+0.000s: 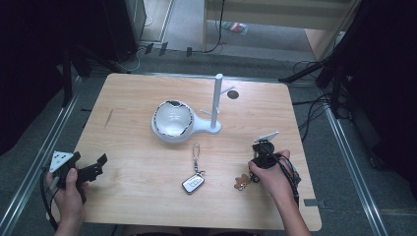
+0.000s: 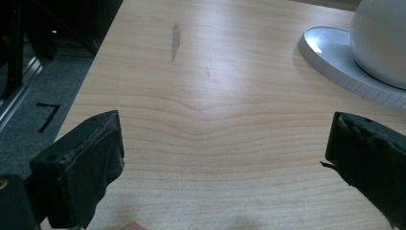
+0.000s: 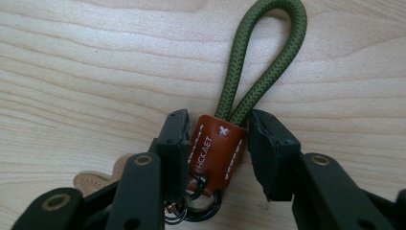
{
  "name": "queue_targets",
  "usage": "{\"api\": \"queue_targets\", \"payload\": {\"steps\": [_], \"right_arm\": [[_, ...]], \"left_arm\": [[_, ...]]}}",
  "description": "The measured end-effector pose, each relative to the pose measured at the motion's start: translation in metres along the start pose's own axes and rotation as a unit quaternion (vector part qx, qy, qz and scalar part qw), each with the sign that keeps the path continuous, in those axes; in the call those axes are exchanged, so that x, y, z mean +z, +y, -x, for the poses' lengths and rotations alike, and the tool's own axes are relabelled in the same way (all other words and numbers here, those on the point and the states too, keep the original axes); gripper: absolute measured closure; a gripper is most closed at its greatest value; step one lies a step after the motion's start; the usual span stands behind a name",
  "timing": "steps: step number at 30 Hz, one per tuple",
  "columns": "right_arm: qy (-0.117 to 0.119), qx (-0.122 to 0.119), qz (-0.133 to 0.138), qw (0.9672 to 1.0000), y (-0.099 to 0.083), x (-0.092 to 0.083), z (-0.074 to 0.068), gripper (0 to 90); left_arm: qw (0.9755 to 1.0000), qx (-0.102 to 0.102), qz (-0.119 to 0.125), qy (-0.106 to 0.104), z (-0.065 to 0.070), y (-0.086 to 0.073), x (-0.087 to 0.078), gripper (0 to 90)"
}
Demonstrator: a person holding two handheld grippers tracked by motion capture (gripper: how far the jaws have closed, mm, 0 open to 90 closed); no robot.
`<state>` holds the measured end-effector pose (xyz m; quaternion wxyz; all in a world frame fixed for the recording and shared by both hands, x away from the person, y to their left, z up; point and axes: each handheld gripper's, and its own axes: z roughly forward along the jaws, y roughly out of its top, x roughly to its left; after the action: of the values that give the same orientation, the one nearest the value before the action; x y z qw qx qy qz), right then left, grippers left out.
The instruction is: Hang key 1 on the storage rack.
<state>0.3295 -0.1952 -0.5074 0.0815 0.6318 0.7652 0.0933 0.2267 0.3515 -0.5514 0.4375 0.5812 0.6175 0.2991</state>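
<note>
The right gripper (image 3: 218,143) points down at the pale wooden table (image 1: 128,98), its two black jaws drawn in to a narrow gap around a key fob: a brown leather sleeve with white stitching (image 3: 216,153) from which a loop of olive-green braided cord (image 3: 261,62) runs away from the jaws, flat on the wood. One jaw lies against one side of the leather sleeve; the other stands just beside its opposite edge, and whether that pad actually presses cannot be told. Dark metal rings (image 3: 201,208) hang at the near end of the sleeve, low between the jaws, and a tan leather tag (image 3: 95,182) peeks out beside the touching jaw. In the high view the right gripper (image 1: 263,155) sits near the table's right front, with the tan tag (image 1: 241,183) just beside it towards the person.

The left gripper (image 2: 222,158) is held level over the front left corner of the table, jaws spread wide with nothing but bare wood between them. Ahead of it and off towards one jaw lies the rim of a white stand's flat base (image 2: 335,57), carrying a white rounded bowl (image 2: 383,38).

Between the two grippers, well apart from both, a silver car key remote on a chain (image 1: 193,181) lies on the table; beyond it rises the stand's white upright post with pegs (image 1: 217,101).
</note>
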Motion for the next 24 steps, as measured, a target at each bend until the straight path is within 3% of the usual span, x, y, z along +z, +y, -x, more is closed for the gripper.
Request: {"api": "queue_targets", "payload": {"steps": [10,17,20,22,24], "right_arm": [[-0.001,-0.001,0.005,1.0000,-0.001,0.000,0.002,69.8],[0.000,-0.003,0.026,0.9997,-0.005,-0.003,0.002,71.5],[0.017,-0.002,0.068,0.9976,-0.007,-0.015,0.002,71.6],[0.018,-0.001,0.074,0.9971,-0.007,-0.018,0.001,71.6],[0.027,-0.015,0.109,0.9936,-0.008,-0.027,-0.001,71.5]], "left_arm": [[1.0000,0.001,0.000,0.000,0.000,0.000,0.000,0.0],[1.0000,-0.002,0.000,-0.002,-0.001,0.000,0.000,0.0],[1.0000,-0.003,0.002,-0.002,-0.001,0.000,0.000,0.0],[1.0000,-0.003,0.002,-0.002,-0.001,0.000,0.000,0.0],[1.0000,-0.003,0.005,0.000,-0.001,0.000,-0.001,0.0]]}}
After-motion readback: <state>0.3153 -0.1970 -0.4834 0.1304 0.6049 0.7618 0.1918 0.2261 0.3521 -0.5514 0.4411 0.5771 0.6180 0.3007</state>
